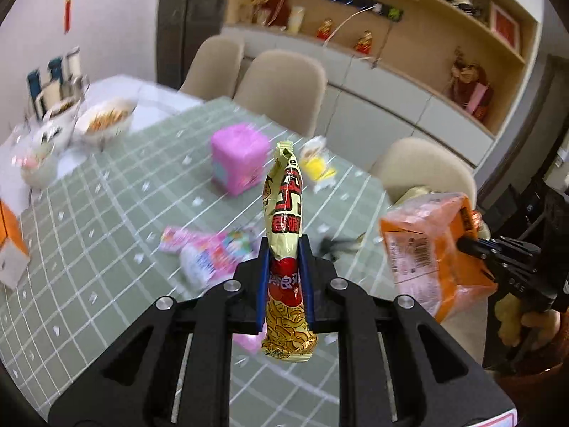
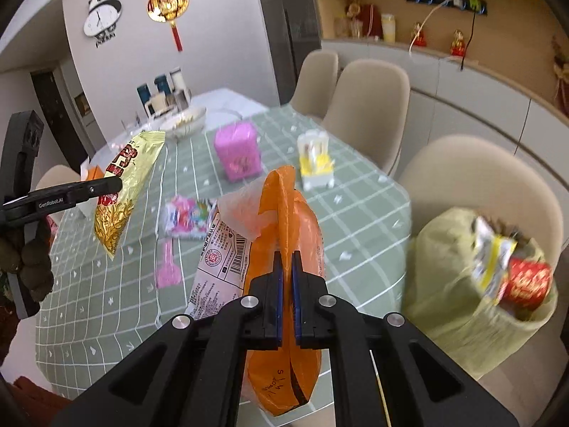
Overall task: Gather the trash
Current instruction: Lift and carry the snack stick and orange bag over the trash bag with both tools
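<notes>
My left gripper (image 1: 285, 249) is shut on a yellow and red snack wrapper (image 1: 284, 195) and holds it upright above the table. In the right wrist view, that gripper (image 2: 115, 183) and its wrapper (image 2: 124, 185) hang at the left. My right gripper (image 2: 287, 259) is shut on the top fold of an orange plastic bag (image 2: 284, 213) with a barcode label. It is lifted off the table, and shows at the right in the left wrist view (image 1: 426, 242). An olive trash bag (image 2: 455, 302) sits open on a chair at the right, with wrappers inside.
The table (image 1: 89, 231) has a green checked cloth. On it lie a pink box (image 1: 238, 156), a yellow and white pack (image 1: 316, 163), a pink wrapper (image 1: 206, 252) and bowls of food (image 1: 106, 121). Beige chairs (image 2: 370, 106) line the far side.
</notes>
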